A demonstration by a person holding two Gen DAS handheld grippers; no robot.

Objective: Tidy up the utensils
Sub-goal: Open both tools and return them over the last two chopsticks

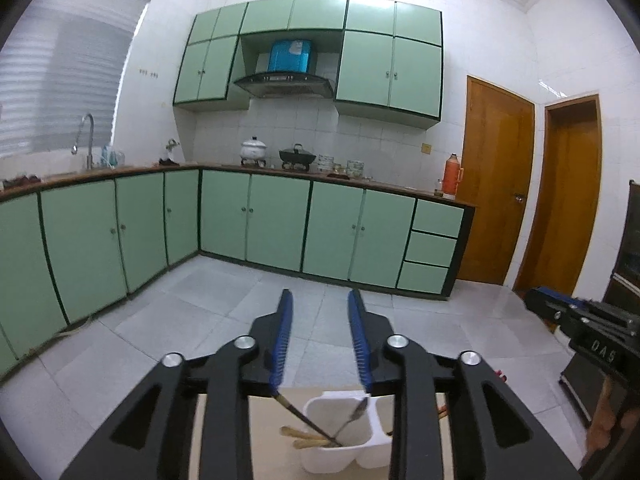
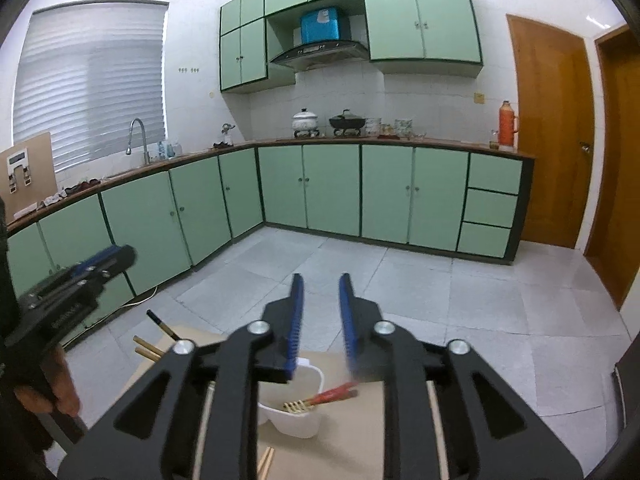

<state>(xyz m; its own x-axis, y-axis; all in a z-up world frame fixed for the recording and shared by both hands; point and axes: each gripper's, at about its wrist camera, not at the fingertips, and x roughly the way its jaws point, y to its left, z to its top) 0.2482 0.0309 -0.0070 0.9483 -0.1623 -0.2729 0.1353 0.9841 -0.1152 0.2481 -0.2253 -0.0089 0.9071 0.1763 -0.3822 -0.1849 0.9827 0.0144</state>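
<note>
A white two-compartment utensil holder stands on a light wooden table below my left gripper, which is open and empty, raised above it. The holder's left compartment has a dark chopstick, a metal spoon and wooden-handled utensils. In the right wrist view the holder holds red-handled utensils and bamboo pieces. My right gripper is open and empty above it. Chopsticks stick up at the left.
Green kitchen cabinets run along the far walls, with pots and an orange thermos on the counter. Wooden doors stand at the right. More wooden sticks lie on the table. The other gripper shows at left.
</note>
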